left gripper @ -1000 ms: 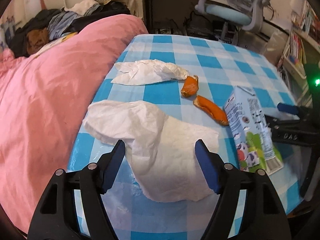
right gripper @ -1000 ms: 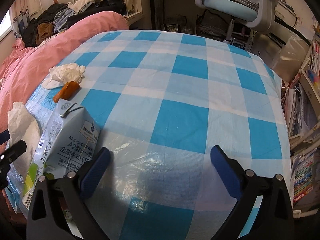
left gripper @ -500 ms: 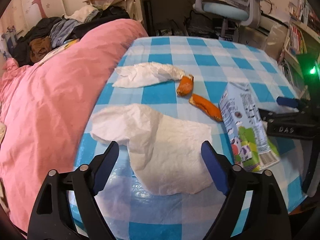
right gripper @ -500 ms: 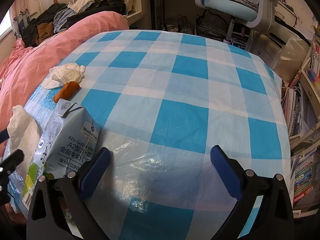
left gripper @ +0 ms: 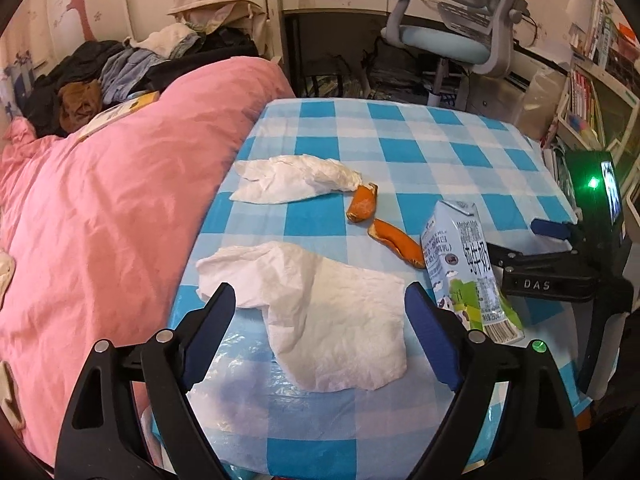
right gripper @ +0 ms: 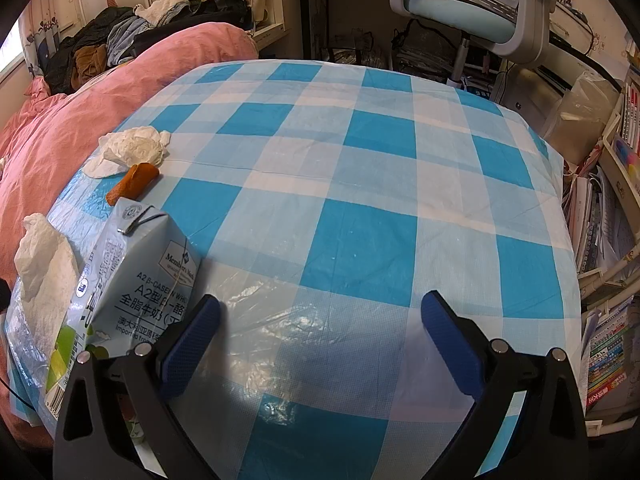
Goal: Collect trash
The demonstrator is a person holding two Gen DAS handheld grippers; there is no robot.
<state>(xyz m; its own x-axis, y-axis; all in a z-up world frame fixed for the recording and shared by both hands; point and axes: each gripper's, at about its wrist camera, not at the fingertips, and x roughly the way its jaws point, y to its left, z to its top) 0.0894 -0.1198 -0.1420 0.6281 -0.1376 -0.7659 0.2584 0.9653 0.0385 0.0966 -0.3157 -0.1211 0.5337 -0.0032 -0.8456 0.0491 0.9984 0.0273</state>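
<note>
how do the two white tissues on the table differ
The near tissue is larger and lies mostly spread flat; the far tissue is smaller and crumpled into a longish wad. The near tissue sits between the open left gripper fingers; the far tissue lies beyond, its end by an orange peel. Both are white, wrinkled, near the table's bed-side edge.

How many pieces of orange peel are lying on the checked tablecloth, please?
2. One orange peel lies at the tip of the far tissue; the second peel lies between it and the milk carton. More may be hidden behind the carton.
</note>
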